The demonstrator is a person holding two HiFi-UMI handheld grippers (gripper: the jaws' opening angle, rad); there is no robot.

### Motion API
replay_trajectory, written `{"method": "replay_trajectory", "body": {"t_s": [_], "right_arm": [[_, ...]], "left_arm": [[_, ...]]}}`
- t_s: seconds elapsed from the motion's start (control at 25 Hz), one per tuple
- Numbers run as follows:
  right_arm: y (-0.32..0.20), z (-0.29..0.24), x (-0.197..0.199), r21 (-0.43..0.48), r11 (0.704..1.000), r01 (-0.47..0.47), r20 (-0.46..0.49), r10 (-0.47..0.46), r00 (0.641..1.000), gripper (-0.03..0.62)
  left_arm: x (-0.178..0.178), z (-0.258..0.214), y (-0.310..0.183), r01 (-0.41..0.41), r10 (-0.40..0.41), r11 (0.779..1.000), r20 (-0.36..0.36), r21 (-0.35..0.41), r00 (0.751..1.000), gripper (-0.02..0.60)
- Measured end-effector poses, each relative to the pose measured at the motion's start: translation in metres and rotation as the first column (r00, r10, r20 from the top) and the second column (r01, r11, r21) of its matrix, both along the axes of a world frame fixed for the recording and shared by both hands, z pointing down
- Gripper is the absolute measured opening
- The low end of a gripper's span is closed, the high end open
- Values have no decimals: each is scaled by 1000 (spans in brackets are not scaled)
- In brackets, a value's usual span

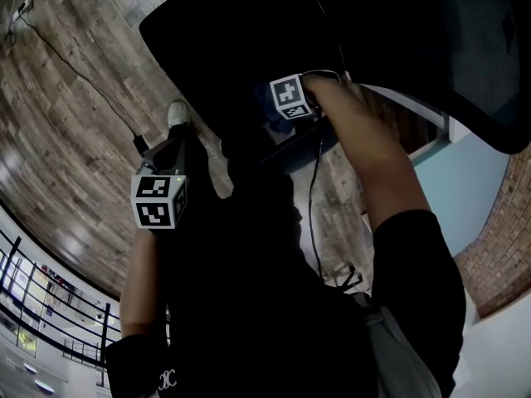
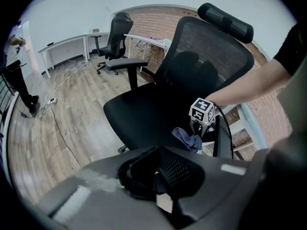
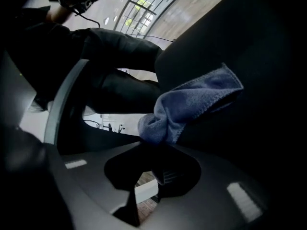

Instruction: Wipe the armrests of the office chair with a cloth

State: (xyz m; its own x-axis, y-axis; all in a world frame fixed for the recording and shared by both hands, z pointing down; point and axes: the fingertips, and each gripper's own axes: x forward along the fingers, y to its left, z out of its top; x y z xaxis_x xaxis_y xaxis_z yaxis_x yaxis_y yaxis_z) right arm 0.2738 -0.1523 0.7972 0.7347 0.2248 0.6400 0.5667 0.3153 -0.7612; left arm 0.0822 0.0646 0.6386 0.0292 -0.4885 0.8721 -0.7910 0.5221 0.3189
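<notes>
Got right gripper (image 3: 156, 152) clamped on a blue cloth (image 3: 192, 102): jaws pinching one bunched end, rest fanning out toward 2 o'clock in the right gripper view, draped against something black. Can't tell from there what the black surface is.

Checked against the left gripper view: cloth sitting at 4 o'clock of the seat (image 2: 139, 114) of the office chair (image 2: 206, 56), at the seat edge, just beside the near armrest (image 2: 221, 138) at its 3 o'clock. Can't confirm cloth-to-armrest contact. Forearm (image 2: 249, 83) reaching in from 3 o'clock down to that gripper.

Left gripper (image 2: 156, 169): jaws pressed together, nothing between. Held off the chair, well apart from the cloth, facing seat and mesh back. In the head view, sitting at 8 o'clock of the right one.

Far armrest (image 2: 125, 63) at 10 o'clock of the seat. Headrest (image 2: 225, 20) at 12 o'clock, on top of the back.

Background: second chair (image 2: 117, 32) at 11 o'clock beside white desks (image 2: 67, 44), cable (image 2: 59, 125) trailing over wood floor (image 2: 81, 95), a person (image 2: 19, 80) standing at the 9 o'clock edge.
</notes>
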Motion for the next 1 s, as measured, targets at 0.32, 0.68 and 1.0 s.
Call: {"method": "replay_trajectory", "body": {"t_s": [0.32, 0.68, 1.0], "right_arm": [[-35, 18, -1, 148, 989, 25, 82, -38, 996, 67], [-19, -49, -8, 53, 998, -38, -171, 46, 984, 64], [-7, -116, -88, 2, 963, -269, 194, 264, 945, 66]], "left_arm": [[-2, -7, -11, -2, 2, 1000, 5, 21, 1000, 6], [1, -22, -24, -53, 52, 997, 11, 63, 999, 6], [-18, -63, -40, -152, 147, 978, 47, 142, 988, 6]]}}
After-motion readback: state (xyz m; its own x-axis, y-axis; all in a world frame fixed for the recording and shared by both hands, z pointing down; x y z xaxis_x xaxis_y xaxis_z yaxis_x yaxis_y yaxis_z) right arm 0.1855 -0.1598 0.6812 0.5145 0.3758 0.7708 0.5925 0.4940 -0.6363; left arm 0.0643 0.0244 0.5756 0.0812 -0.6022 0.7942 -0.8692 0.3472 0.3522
